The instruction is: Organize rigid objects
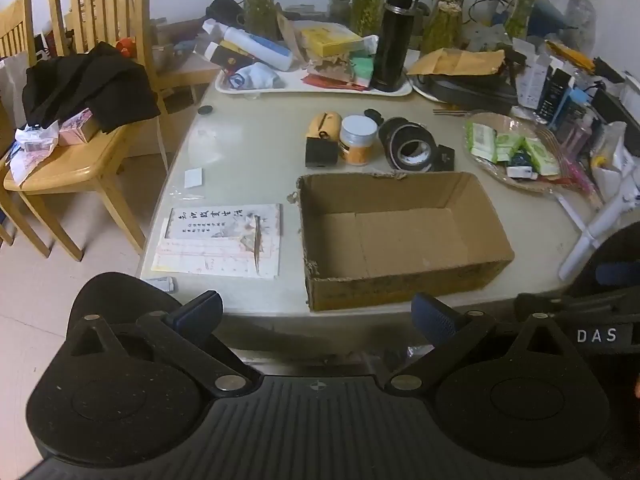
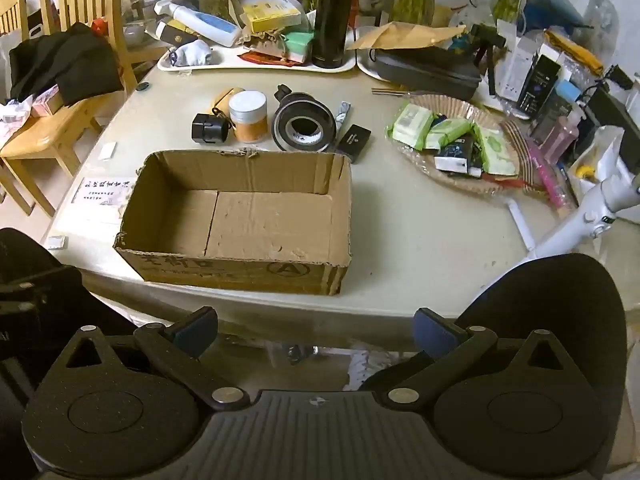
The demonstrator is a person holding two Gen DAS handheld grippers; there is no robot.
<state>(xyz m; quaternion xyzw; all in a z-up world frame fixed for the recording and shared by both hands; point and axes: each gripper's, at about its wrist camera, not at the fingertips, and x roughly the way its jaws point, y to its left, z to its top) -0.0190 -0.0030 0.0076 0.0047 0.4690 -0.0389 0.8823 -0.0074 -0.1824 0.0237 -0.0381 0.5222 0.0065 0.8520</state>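
Both grippers, left [image 1: 316,314] and right [image 2: 316,326], wait wide apart and empty at the near table edge.
No step begun: cardboard box [image 2: 256,220] is empty; jar [image 2: 248,116], tape roll [image 2: 304,124] and black case [image 2: 354,142] stand just behind it, so next comes a forward reach.

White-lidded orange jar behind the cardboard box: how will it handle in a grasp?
The white-lidded orange jar looks rigid and should hold shape. It stands upright, squat, so tipping seems unlikely. Smooth sides may slip; on its side it would probably roll.
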